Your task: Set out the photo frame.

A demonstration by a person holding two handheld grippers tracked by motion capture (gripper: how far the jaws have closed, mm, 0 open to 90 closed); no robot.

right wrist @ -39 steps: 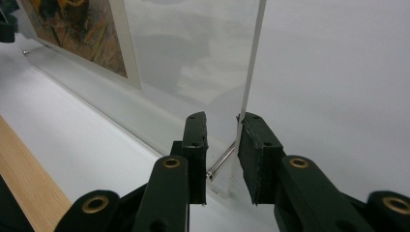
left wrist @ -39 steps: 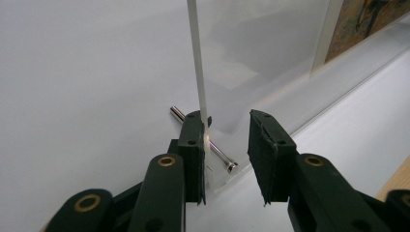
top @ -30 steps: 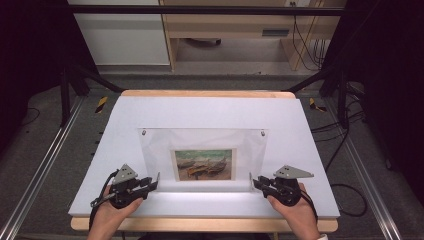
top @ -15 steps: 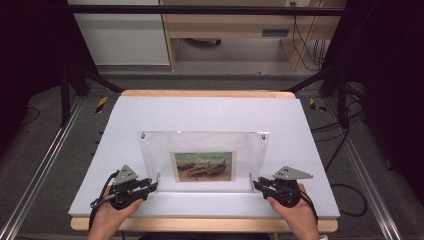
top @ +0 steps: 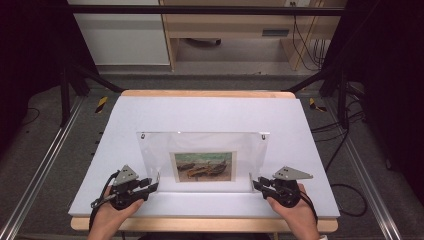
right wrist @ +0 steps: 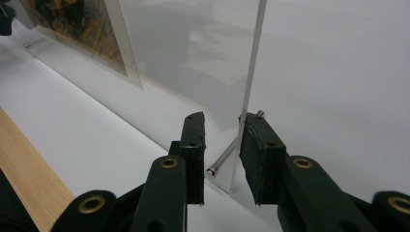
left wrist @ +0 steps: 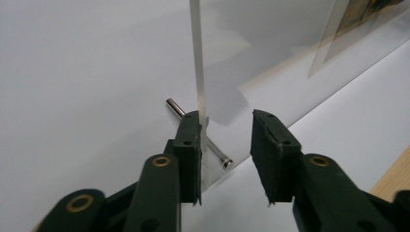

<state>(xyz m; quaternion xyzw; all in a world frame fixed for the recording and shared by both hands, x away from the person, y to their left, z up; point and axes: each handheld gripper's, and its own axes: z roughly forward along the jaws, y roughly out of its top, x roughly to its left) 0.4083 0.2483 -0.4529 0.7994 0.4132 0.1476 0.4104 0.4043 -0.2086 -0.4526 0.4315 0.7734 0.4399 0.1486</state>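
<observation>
A clear acrylic frame point(top: 200, 142) stands upright on the white table point(top: 210, 112), with a picture of boats point(top: 202, 166) in its middle. My left gripper point(top: 154, 186) sits at the frame's lower left corner. In the left gripper view, the left gripper point(left wrist: 227, 116) has just been opening. The sheet's edge point(left wrist: 196, 58) rests against one pad and the other pad stands apart from the steel pin point(left wrist: 220, 157). My right gripper point(top: 255, 184) is at the lower right corner. In the right gripper view, the right gripper point(right wrist: 225, 118) has one pad on the sheet point(right wrist: 193, 48) and the other at the pin's head point(right wrist: 212, 170).
The table's wooden front edge point(top: 200, 224) runs just behind both hands. Metal rails point(top: 45, 165) flank the table. A cabinet and a wooden shelf point(top: 225, 35) stand beyond the far edge, with cables point(top: 345, 195) on the floor at the right.
</observation>
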